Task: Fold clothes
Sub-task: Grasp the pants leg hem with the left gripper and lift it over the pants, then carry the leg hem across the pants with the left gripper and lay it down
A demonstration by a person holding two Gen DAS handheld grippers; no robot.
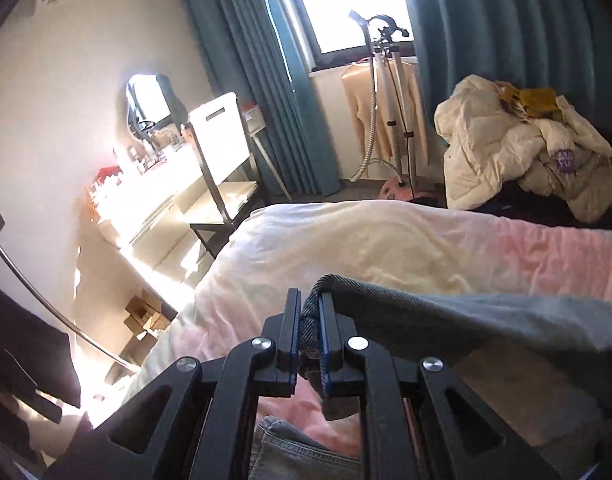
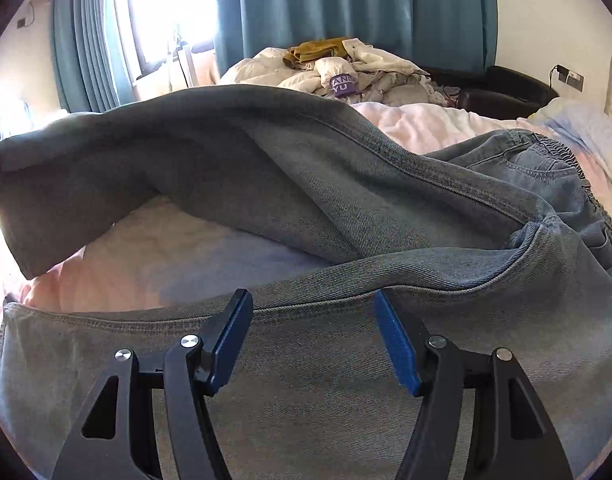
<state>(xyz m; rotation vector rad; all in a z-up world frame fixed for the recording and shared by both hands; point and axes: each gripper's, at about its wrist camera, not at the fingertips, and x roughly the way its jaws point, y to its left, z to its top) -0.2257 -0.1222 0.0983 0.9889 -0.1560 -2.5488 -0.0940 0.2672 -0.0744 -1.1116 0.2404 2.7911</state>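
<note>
Left wrist view: left hand-held gripper clamped narrow on a bunched hem of the grey-blue jeans, denim pinched between both pads, cloth trailing off to the right, raised above the bed. Pink-and-cream duvet underneath, more denim visible low in frame between the gripper arms. Behind the bed: pile of cream puffer jackets with a mustard garment on top, garment steamer on its stand by the window, teal curtains, white chair at a sunlit dresser, oval mirror on the wall. Right wrist view: right hand-held gripper wide apart, blue pads clear of cloth, nothing held, hovering just above a seam of the jeans. Jeans spread across the bed, waistband at far right, one leg lifted and arching to the left edge with duvet showing beneath, other leg lying flat under the gripper. Same clothes pile further back, teal curtains behind.
</note>
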